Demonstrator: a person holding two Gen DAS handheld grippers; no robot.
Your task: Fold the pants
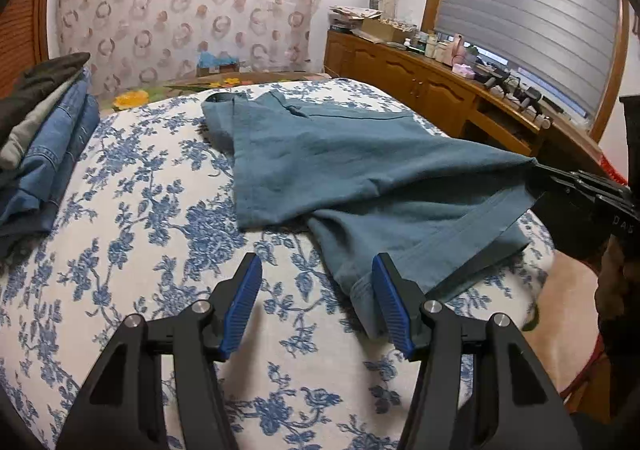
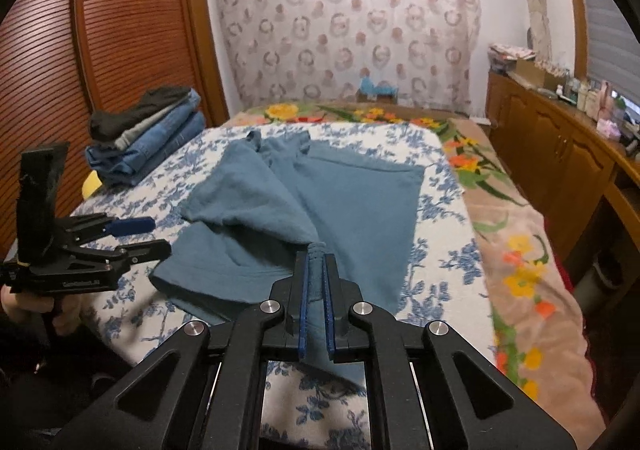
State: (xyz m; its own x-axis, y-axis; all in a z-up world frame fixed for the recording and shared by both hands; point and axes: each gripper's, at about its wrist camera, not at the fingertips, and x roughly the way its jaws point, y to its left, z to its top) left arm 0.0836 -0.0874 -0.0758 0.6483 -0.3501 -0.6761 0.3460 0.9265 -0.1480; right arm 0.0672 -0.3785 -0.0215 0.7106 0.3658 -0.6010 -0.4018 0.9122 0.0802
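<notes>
Pants (image 2: 352, 201) barely folded, centre frame: right gripper (image 2: 316, 290) pinches a hem, left gripper (image 1: 316, 290) spread, empty; folding remains.

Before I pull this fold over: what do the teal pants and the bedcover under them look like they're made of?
Teal pants: a soft matte woven, cotton or linen by the look; they drape and crease loosely where the right hand-held gripper pinches the hem. Bedcover: white cloth with a blue flower print, matte, faintly nubbly, possibly quilted cotton; the pictures leave that open.
</notes>
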